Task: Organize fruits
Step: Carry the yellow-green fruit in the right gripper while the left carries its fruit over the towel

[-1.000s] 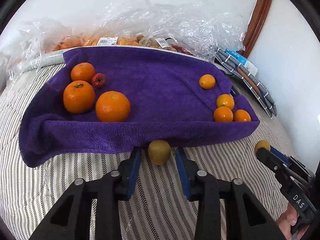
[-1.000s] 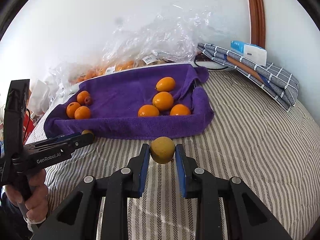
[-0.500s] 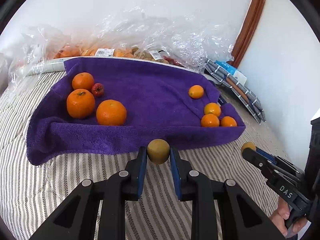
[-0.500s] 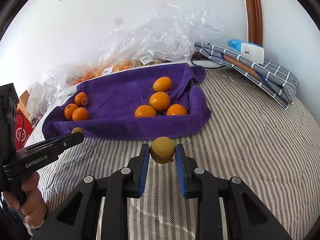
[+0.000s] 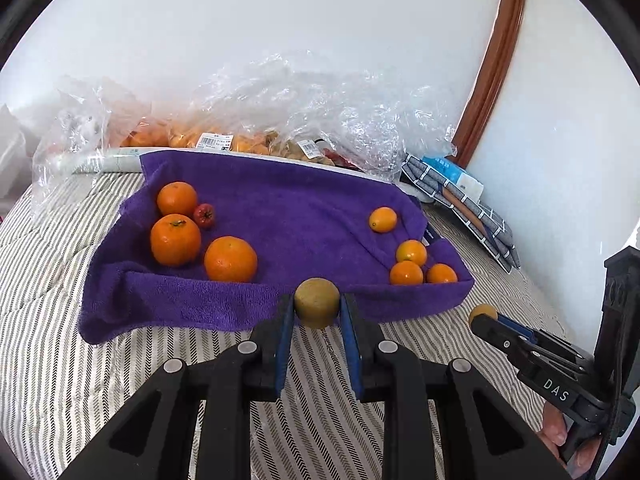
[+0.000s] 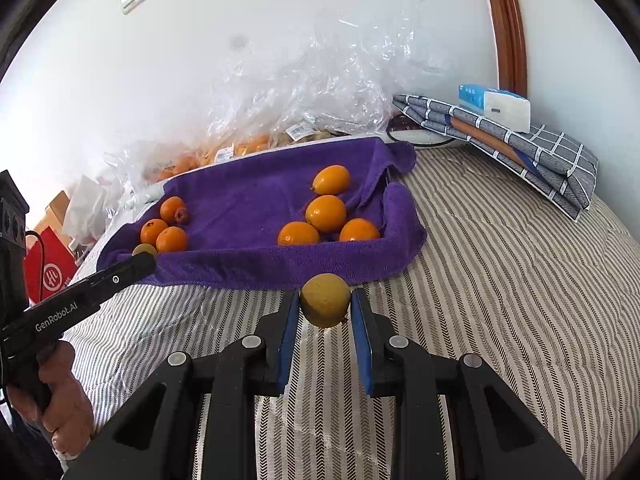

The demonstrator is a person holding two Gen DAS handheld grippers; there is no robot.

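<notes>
A purple towel (image 5: 280, 216) lies on the striped bed. Three oranges (image 5: 230, 259) and a small red fruit (image 5: 204, 215) sit at its left; several small orange kumquats (image 5: 406, 273) sit at its right. My left gripper (image 5: 316, 304) is shut on a brownish-green round fruit (image 5: 316, 302), held above the bed just in front of the towel's near edge. My right gripper (image 6: 325, 306) is shut on a yellow round fruit (image 6: 325, 305), in front of the towel's right part. The towel also shows in the right wrist view (image 6: 248, 200).
Clear plastic bags (image 5: 280, 120) with more fruit lie behind the towel against the white wall. A folded checked cloth (image 6: 512, 148) with a tissue pack (image 6: 496, 106) lies at the right. A red bag (image 6: 48, 272) stands off the bed's left side.
My left gripper closed on the brownish-green fruit and lifted it, pulling back from the towel. My right gripper kept hold of the yellow fruit and drew back slightly.
</notes>
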